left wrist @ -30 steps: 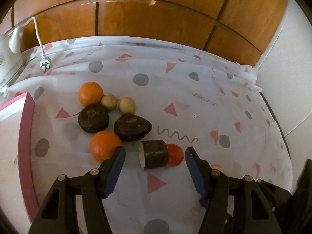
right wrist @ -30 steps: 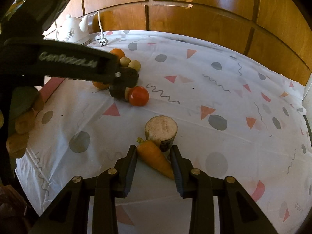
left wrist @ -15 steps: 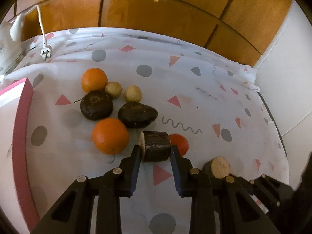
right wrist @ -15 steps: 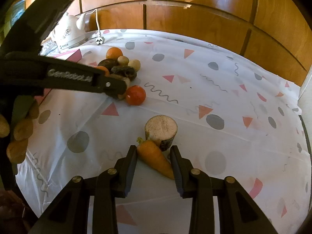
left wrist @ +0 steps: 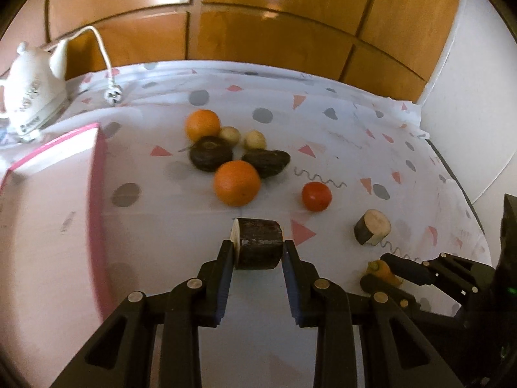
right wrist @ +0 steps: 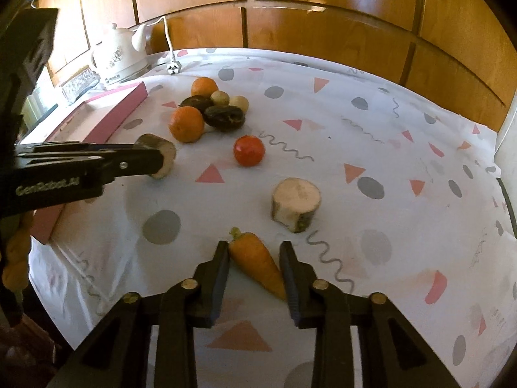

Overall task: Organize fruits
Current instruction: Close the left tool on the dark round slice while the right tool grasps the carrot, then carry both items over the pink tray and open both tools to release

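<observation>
Between our left gripper's (left wrist: pixel 258 252) clamped pads sits a dark cut chunk (left wrist: pixel 257 242), lifted toward the pink tray (left wrist: pixel 97 174); our right gripper (right wrist: pixel 255 260) is closing around the carrot (right wrist: pixel 257 263) for sorting.

The only text that can be read clearly is "GenRobot.AI", in pale letters on the black side of the left gripper (right wrist: pixel 164 161), seen from the right wrist view. The white kettle (left wrist: pixel 30 97) carries dark lettering low on its base and some marks on its body, but these are too blurred to read in both views. No other label, number or sign is legible
</observation>
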The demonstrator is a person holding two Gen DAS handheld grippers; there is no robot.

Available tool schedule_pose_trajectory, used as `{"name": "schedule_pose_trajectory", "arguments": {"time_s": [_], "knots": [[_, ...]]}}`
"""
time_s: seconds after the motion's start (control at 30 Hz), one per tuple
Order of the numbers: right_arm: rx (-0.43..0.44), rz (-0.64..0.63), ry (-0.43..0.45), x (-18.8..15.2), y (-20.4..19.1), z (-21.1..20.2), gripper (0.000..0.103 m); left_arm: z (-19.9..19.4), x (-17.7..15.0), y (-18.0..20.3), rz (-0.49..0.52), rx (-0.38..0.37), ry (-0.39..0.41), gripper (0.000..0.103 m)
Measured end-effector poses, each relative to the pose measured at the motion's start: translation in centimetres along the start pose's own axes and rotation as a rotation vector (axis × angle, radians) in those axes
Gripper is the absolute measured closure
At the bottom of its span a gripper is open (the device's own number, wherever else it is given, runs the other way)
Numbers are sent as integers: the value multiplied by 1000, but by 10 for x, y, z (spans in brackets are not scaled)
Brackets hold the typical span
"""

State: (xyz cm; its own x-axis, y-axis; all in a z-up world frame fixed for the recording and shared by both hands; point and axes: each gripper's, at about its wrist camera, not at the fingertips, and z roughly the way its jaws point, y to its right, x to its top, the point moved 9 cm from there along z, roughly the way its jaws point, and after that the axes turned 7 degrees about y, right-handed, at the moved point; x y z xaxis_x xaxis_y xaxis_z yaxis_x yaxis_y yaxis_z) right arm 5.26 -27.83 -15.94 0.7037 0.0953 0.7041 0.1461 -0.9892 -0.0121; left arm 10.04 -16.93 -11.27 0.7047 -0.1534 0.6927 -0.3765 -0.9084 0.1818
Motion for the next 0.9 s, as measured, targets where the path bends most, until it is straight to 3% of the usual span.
{"name": "schedule_pose_trajectory", "arguments": {"time_s": [0.3, 0.7, 0.9], "knots": [[11, -39, -9, 7, -23, 5, 79, -25, 5, -25, -31, 32, 55, 75], [82, 28, 23, 26, -37, -6, 79, -49, 11, -45, -72, 37, 112, 75], [171, -16, 70, 60, -76, -11, 79, -79, 24, -89, -135, 125, 177, 75]]}}
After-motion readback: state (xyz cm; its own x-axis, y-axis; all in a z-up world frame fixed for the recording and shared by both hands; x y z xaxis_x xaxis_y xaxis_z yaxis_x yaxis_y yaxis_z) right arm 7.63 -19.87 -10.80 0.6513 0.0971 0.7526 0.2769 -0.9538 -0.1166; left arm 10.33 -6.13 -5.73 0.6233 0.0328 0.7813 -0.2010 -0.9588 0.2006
